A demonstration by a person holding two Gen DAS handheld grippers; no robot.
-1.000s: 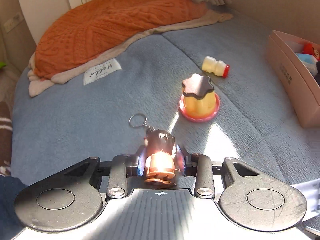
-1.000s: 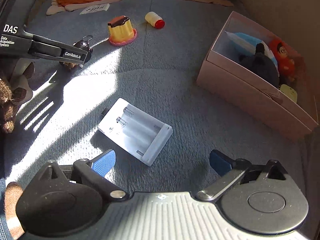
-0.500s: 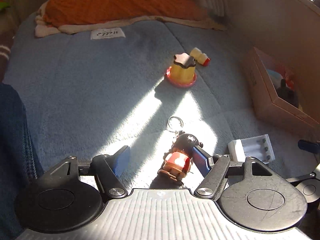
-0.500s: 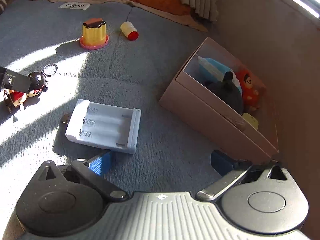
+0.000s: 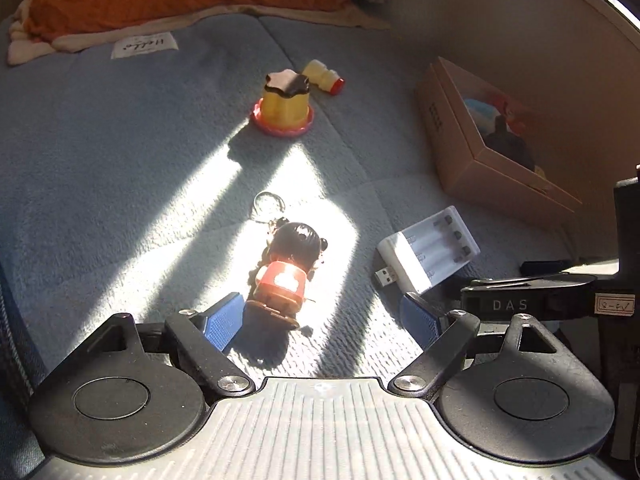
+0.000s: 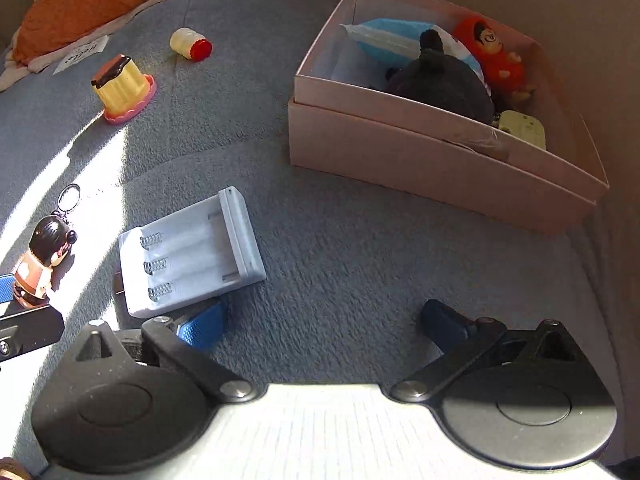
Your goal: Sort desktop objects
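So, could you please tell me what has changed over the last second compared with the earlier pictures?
The left hand-held gripper has let go of the doll keychain; it now lies on the blanket between the opening jaws. The right hand-held gripper, open, has moved closer to the battery charger. The pudding toy, small bottle and box stayed put.

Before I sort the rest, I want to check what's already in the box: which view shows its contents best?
The right wrist view: it looks down into the open box, showing a dark plush, a red figure and a blue-white pack. The left wrist view shows the box from the side at the edge, its contents mostly hidden.
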